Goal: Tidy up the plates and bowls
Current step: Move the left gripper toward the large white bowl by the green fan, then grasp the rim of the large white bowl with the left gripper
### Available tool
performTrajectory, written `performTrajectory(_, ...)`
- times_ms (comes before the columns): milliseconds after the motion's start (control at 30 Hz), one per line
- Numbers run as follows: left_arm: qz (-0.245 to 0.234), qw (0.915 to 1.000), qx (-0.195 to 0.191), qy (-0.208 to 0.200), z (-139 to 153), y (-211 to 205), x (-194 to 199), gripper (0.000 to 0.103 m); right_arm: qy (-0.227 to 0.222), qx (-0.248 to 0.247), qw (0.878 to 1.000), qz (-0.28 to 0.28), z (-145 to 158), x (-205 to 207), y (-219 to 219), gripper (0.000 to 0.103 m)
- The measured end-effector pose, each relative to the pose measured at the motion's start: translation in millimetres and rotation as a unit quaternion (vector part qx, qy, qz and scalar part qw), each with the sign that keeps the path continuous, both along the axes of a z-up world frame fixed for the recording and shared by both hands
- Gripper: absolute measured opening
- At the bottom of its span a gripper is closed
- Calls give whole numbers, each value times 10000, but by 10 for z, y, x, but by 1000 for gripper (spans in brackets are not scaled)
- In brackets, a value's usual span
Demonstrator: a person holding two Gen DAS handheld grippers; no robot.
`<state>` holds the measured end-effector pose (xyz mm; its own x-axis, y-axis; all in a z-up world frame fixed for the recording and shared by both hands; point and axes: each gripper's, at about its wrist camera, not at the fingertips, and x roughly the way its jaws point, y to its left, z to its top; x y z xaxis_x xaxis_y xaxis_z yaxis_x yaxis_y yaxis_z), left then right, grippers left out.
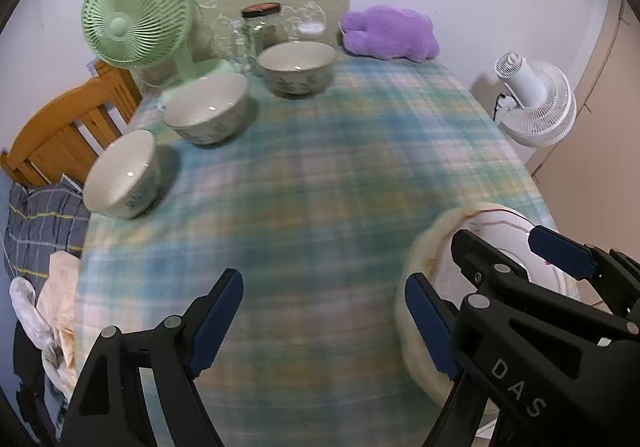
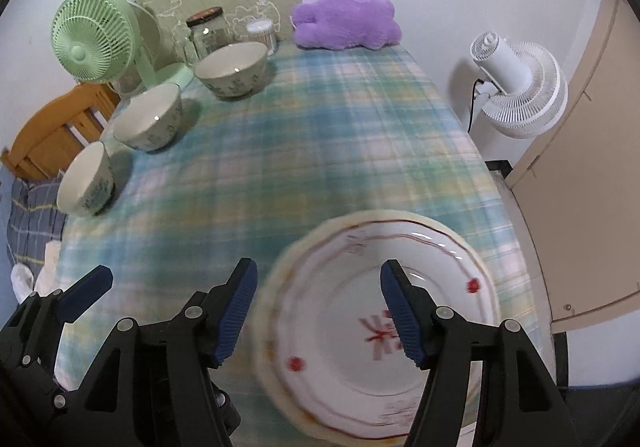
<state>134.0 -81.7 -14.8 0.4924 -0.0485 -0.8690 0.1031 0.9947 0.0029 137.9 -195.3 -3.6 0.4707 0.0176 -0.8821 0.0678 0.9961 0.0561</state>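
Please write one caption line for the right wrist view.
Open right gripper above stacked plates; three bowls line the plaid tablecloth.

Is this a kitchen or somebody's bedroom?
Probably a bedroom, though I can't be sure. The bowls and plate sit on a plaid cloth, beside a wooden headboard, bedding and a purple plush toy. A green fan stands nearby.

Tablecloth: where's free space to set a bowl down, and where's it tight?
Free: the tablecloth's middle, between the bowl row on its left and the plates near the right gripper. Crowded: far-left corner, with green fan, jar and farthest bowl.
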Motion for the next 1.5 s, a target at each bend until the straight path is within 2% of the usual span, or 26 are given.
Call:
performTrajectory(333, 20, 9996, -91, -248, 57, 799, 239, 82, -261, -105, 9995, -161, 68, 220, 817, 68)
performTrajectory(500, 107, 9994, -257, -184, 34, 1178, 404, 82, -334, -74, 9992, -220, 72, 403, 1177, 68)
performTrajectory(633, 245, 9994, -79, -227, 27, 1425, 563, 82, -316, -49, 9993, -171, 47, 586, 1440, 68)
performTrajectory(900, 791, 9962, -20, -368, -36, 1967, 935, 82, -482, 102, 9987, 97, 54, 1030, 1974, 68)
performTrajectory(1133, 1113, 9925, 262, -425, -188, 2388, 1237, 81, -425, 319, 9981, 301, -135, 1421, 2392, 68)
performTrajectory(1300, 1241, 9914, 298, -303, -343, 2564, 1395, 73, -358, 368, 9980, 382, -287, 1587, 2625, 67)
performTrajectory(1500, 1242, 9919, 222, -138, -514, 2655, 1479, 57, -161, 458, 9979, 424, -487, 1704, 2758, 51)
